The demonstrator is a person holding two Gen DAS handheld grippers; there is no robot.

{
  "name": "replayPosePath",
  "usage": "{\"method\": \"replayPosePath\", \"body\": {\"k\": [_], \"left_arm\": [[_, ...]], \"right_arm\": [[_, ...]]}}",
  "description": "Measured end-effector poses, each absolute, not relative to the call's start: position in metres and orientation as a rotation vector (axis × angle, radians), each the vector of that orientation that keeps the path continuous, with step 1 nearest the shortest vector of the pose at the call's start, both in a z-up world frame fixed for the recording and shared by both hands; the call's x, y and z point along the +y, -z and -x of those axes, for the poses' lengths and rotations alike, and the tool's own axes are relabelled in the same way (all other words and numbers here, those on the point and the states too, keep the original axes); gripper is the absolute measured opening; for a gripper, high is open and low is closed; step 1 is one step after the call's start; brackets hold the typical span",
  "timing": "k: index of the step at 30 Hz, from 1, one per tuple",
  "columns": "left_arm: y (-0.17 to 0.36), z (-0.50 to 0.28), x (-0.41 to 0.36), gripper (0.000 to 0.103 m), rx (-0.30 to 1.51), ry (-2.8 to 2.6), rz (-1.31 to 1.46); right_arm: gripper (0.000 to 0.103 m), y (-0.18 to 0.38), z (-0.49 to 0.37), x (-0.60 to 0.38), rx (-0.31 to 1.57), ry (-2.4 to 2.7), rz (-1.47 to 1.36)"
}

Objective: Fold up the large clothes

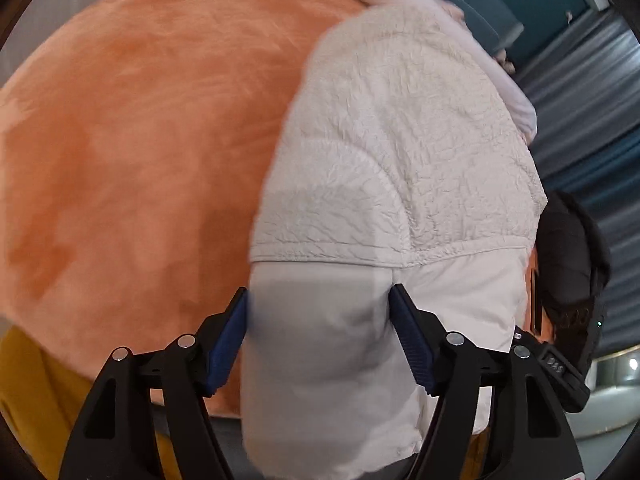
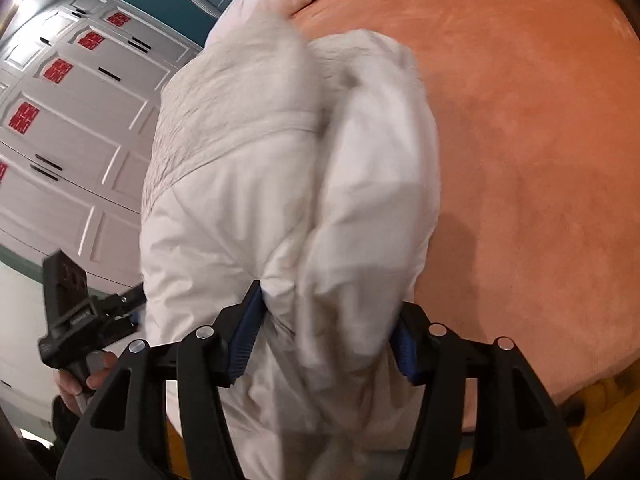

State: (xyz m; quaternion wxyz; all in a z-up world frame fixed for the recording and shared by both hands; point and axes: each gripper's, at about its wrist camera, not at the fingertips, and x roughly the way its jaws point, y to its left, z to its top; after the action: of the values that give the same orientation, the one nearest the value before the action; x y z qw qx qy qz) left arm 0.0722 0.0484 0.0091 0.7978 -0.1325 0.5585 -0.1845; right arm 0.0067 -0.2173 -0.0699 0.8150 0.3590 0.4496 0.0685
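Observation:
A large white jacket (image 1: pixel 392 152) with a fleecy upper part and smooth lower part lies on an orange bed cover (image 1: pixel 132 132). My left gripper (image 1: pixel 320 320) has its blue-padded fingers on either side of a thick fold of the smooth hem and holds it. In the right wrist view my right gripper (image 2: pixel 326 320) grips a bunched fold of the same jacket (image 2: pixel 240 200), lifted and blurred with motion. The left gripper (image 2: pixel 76 320) shows at the left edge of the right wrist view, hand on its handle.
A pale pink quilt (image 1: pixel 460 20) lies along the far side of the bed. White wardrobe doors (image 2: pixel 68 128) with red stickers stand to the left. A yellow sheet (image 1: pixel 36 392) shows at the bed's near edge. The orange cover (image 2: pixel 532 140) spreads to the right.

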Motion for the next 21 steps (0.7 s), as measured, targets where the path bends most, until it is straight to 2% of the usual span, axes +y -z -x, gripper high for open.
{"method": "replayPosePath", "body": {"k": [6,9,13,14,16,17,19,21], "left_arm": [[-0.08,-0.049,0.01,0.066,0.94,0.408,-0.008],[-0.084,-0.052,-0.019,0.066,0.933,0.453,-0.012],[-0.065,-0.058,-0.039,0.066,0.969,0.463,-0.048],[-0.06,-0.058,-0.045,0.066,0.98,0.459,-0.06],[-0.053,-0.057,-0.061,0.066,1.0,0.457,-0.089],[-0.052,-0.055,-0.066,0.066,1.003,0.449,-0.102],[-0.054,-0.05,-0.069,0.066,1.001,0.457,-0.106],[-0.053,-0.045,-0.072,0.067,0.985,0.446,-0.127]], "right_arm": [[0.053,0.028,0.007,-0.26,0.824,-0.088,-0.816],[0.052,0.03,-0.01,-0.276,0.823,-0.027,-0.807],[0.052,0.059,-0.043,-0.267,0.974,-0.073,-0.798],[0.049,0.068,-0.05,-0.263,1.022,-0.079,-0.795],[0.024,0.077,-0.061,-0.249,1.066,-0.083,-0.767],[0.019,0.069,-0.062,-0.248,1.048,-0.093,-0.754],[0.011,0.038,-0.056,-0.238,0.934,-0.141,-0.701],[0.009,0.021,-0.05,-0.232,0.856,-0.187,-0.691]]}}
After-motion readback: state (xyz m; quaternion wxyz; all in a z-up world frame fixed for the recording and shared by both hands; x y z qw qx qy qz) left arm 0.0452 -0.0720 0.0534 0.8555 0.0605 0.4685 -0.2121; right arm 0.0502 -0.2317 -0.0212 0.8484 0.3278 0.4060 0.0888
